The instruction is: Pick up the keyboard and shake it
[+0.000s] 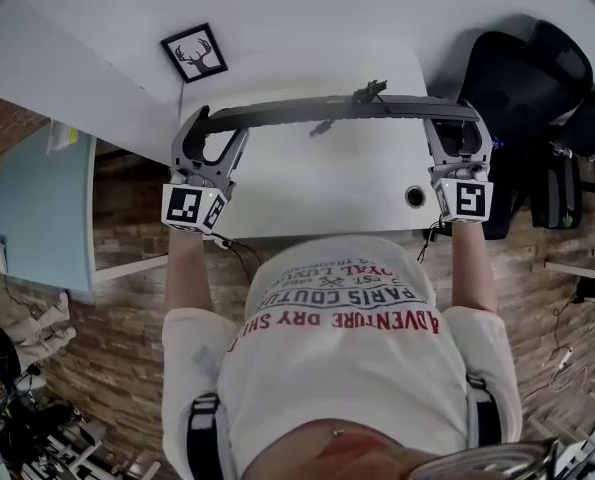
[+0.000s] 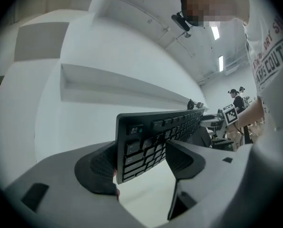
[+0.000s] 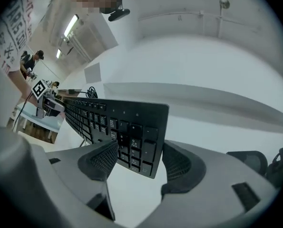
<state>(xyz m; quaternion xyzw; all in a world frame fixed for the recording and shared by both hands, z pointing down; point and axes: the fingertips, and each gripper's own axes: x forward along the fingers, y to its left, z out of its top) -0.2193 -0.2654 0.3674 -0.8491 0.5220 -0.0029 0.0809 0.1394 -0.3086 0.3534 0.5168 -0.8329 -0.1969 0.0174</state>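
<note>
Keyboard (image 1: 337,113): black, full-size, raised off the desk and held by both ends across the upper middle of the head view, where it shows nearly edge-on. The key face is turned toward both gripper cameras.

Holding:
- Left gripper (image 1: 215,128): jaws clamped on the keyboard's Esc end (image 2: 155,137), one ribbed pad on the keys and the other behind the back plate.
- Right gripper (image 1: 457,133): jaws clamped on the number-pad end (image 3: 117,127), one pad to each face.

Surroundings, largest first:
- White wall (image 1: 297,8): fills the top of the head view.
- Brick-pattern floor (image 1: 127,318): lower left and right of the head view.
- Person's white printed shirt (image 1: 347,348): lower centre, with a forearm running up to each gripper.
- White desk (image 1: 317,198): centre of the frame, directly under the keyboard, its top bare beneath the span.
- Pale blue panel (image 1: 37,208): left edge.
- Black office chair (image 1: 522,78): upper right, just beside the desk's right end and near the right gripper.
- Framed deer-head picture (image 1: 194,53): upper left, beside the desk's far left corner, above the left gripper.
- Round cable hole (image 1: 415,196): lower right of the desk top.
- Small dark cable piece (image 1: 369,92): at the keyboard's far edge, right of centre.

Background: a person in a cap (image 2: 236,101) stands far off at the right of the left gripper view.
</note>
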